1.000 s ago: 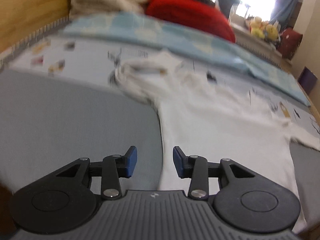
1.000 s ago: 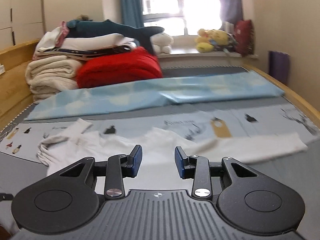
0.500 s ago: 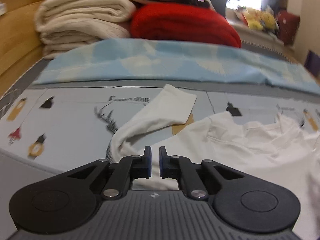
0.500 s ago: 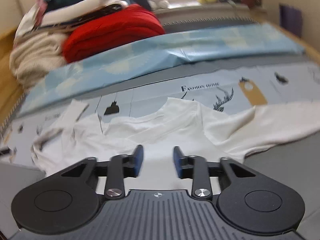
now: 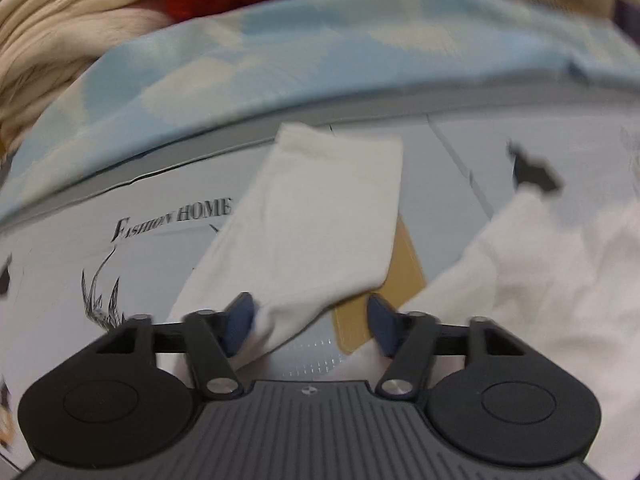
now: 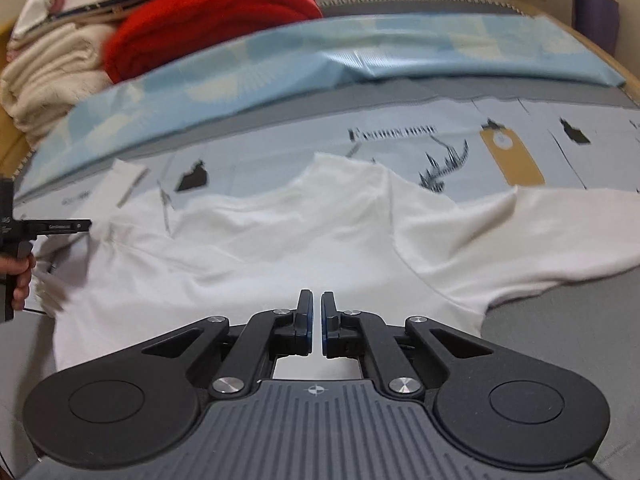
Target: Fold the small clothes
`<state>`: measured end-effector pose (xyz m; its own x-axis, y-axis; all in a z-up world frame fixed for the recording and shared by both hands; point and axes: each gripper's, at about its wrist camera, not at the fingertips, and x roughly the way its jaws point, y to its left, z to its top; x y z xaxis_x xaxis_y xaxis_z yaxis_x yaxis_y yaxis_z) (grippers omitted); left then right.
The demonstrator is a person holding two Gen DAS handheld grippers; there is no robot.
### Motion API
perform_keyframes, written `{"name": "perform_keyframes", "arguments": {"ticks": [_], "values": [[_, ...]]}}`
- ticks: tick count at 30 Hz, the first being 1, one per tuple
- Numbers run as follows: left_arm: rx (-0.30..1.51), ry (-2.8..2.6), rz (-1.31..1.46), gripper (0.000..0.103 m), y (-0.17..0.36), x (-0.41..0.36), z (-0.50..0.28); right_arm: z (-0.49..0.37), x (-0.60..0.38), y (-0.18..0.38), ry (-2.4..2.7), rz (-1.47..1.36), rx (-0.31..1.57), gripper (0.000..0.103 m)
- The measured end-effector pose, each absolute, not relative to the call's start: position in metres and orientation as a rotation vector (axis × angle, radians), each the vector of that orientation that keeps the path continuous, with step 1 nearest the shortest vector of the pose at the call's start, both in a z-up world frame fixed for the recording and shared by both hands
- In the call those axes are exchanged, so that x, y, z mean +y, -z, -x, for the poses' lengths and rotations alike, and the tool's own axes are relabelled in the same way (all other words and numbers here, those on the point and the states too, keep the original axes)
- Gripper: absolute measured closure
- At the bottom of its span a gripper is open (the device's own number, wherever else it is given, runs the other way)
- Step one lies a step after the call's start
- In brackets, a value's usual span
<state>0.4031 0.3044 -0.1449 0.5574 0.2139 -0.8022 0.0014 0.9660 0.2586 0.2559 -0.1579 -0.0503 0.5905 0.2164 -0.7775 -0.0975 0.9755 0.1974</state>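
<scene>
A white long-sleeved shirt [image 6: 248, 248] lies spread and wrinkled on the printed bedsheet [image 6: 560, 152]. Its left sleeve [image 5: 320, 216] is folded back, cuff pointing away. My left gripper [image 5: 310, 324] hovers low over that sleeve with its jaws opening. The sleeve runs between the blue pads and brushes the left pad [image 5: 240, 318], but nothing is pinched. My right gripper [image 6: 317, 320] is shut just above the shirt's chest, below the collar [image 6: 344, 168]; I cannot tell whether any cloth is caught between its pads. The right sleeve [image 6: 560, 224] stretches to the right.
A light-blue sheet [image 6: 360, 56] lies across the bed behind the shirt. Cream blankets [image 6: 44, 76] and a red blanket [image 6: 208, 20] are stacked at the back left. A hand [image 6: 18, 276] grips the left gripper's handle at the left edge. A wooden bed rail [image 6: 592, 48] runs along the right.
The left gripper swept from the shirt's hem side up to the folded sleeve, closing on the way and now spreading again. The right gripper dropped toward the shirt's chest and closed.
</scene>
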Motion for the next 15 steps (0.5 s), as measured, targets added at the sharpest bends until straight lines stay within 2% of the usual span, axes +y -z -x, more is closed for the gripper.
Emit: {"name": "perform_keyframes", "arguments": {"ticks": [2,5,9,15], "values": [[0.954,-0.129,-0.188,0.093,0.138,0.321,-0.402,-0.258,-0.158,0.054,-0.174,-0.131,0.933,0.099],[0.853,-0.304,0.029,0.093,0.104,0.383,-0.379,-0.259,-0.156,0.053,-0.175,-0.125,0.93,0.099],[0.678,-0.571,0.415,0.093,0.068,0.484,-0.293,-0.257,-0.15,0.048,-0.195,-0.12,0.918,0.099],[0.499,-0.824,0.883,0.092,0.074,0.555,-0.134,-0.256,-0.141,0.044,-0.212,-0.11,0.918,0.099]]}}
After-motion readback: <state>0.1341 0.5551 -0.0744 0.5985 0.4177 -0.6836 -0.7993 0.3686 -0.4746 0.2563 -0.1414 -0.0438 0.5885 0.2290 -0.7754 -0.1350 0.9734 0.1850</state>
